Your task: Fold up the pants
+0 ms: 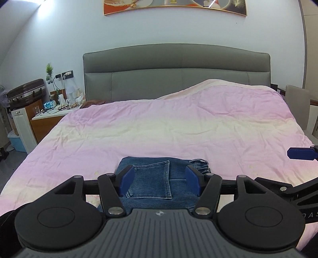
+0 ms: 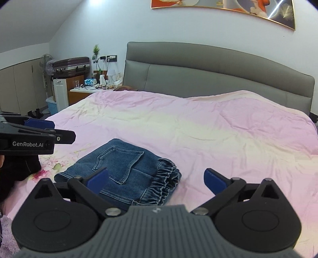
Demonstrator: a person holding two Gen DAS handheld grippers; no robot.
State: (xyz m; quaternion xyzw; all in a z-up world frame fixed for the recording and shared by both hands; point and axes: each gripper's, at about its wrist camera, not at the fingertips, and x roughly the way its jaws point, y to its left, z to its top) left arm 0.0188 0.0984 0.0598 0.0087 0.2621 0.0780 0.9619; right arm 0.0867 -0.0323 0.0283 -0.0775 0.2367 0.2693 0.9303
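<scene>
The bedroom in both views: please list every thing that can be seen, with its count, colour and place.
jeans: one, blue, folded on the bed's near part
bedcover: one, pink and cream, over the bed
headboard: one, grey, at the wall
picture: one, orange with gold frame, above the headboard
suitcase: one, dark brown, on a cabinet left of the bed
nightstand: one, brown with white top, cluttered, left of the bed
plant: one, green, by the wall sockets
fan: one, pale, far left
left gripper: one, black with blue pads, open above the jeans
right gripper: one, same colours, open, empty
</scene>
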